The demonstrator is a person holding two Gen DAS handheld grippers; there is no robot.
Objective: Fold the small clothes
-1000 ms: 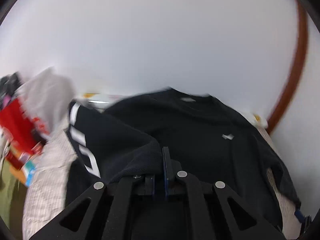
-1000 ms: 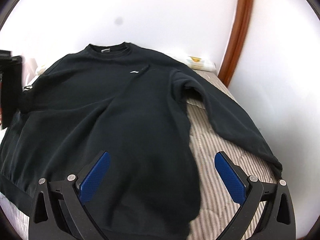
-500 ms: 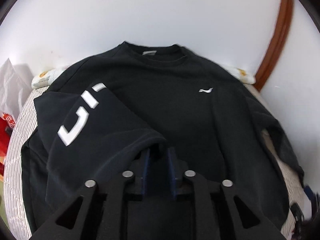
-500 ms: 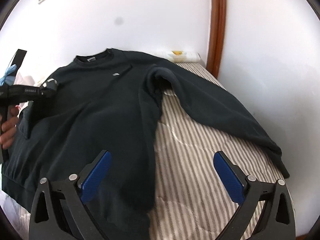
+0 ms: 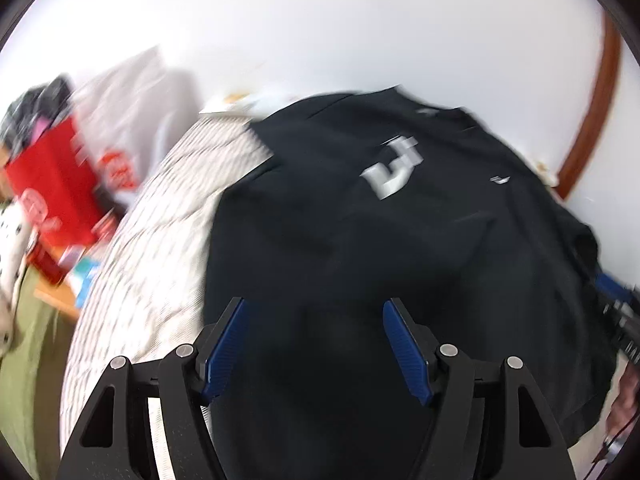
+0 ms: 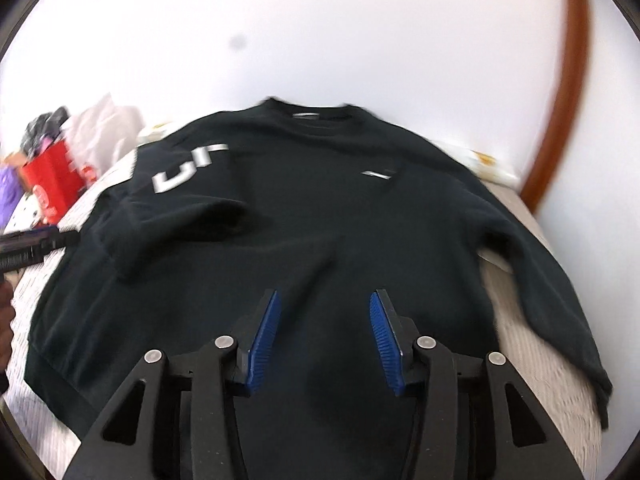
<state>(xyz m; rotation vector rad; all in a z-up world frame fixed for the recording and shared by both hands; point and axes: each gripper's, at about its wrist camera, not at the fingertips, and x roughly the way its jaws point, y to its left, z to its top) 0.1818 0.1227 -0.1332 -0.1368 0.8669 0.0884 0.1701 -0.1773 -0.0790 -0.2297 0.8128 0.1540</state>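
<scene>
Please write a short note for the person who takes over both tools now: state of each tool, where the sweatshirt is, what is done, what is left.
Left tool: open, jaws just opened, holding nothing.
Right tool: open above the hem, jaws just closing, nothing pinched yet.
Black sweatshirt: flat, front up, on the striped bed.
Done: lettered sleeve folded across the chest.
Left: other sleeve, still spread out, then fold the body.

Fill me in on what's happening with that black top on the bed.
A person with a handheld gripper in each hand is folding a black sweatshirt spread on a striped bedcover. One sleeve with white lettering already lies folded across the chest; the other sleeve still stretches out to the side. The left gripper has just been opening and holds nothing. The right gripper has just been closing, but its pads stand apart above the cloth, gripping nothing.
</scene>
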